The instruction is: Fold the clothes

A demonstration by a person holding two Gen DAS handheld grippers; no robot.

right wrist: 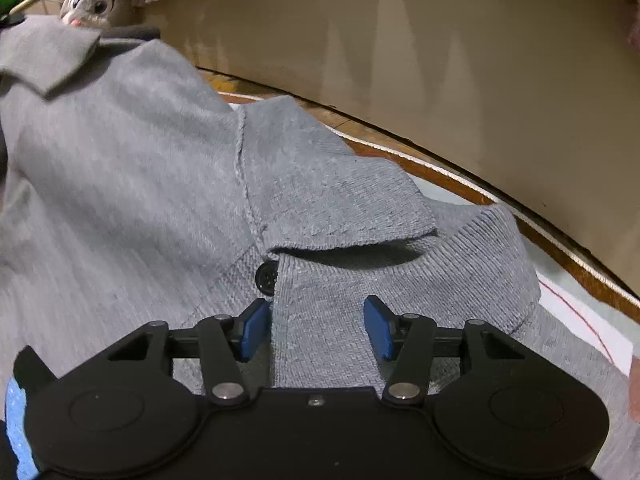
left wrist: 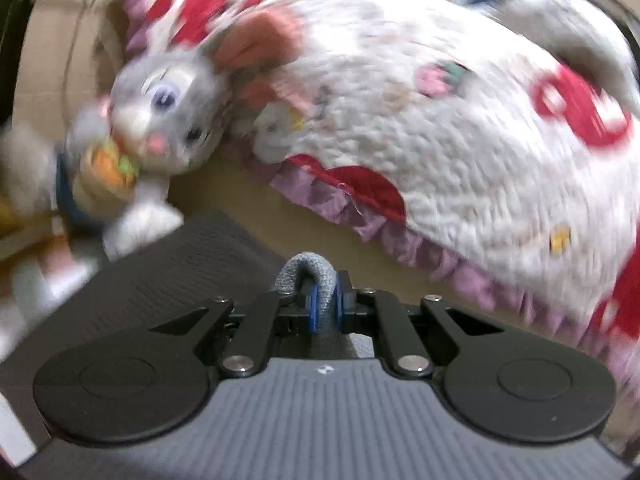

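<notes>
A grey knitted garment (right wrist: 132,152) with a collar and a black button (right wrist: 267,277) lies spread under the right wrist view. My right gripper (right wrist: 316,326) is open just above its buttoned front, blue pads (right wrist: 256,330) on either side of the placket, nothing held. In the left wrist view my left gripper (left wrist: 325,308) is shut on a bunched fold of the same grey knit (left wrist: 308,270), which loops up between the blue pads (left wrist: 313,312). That view is blurred by motion.
A white fluffy blanket (left wrist: 420,120) with red bows and a purple frill fills the left view, beside a grey plush rabbit (left wrist: 164,120). A dark ribbed cloth (left wrist: 160,280) lies below it. A beige bed base (right wrist: 440,72) and wooden floor edge (right wrist: 460,184) run behind the garment.
</notes>
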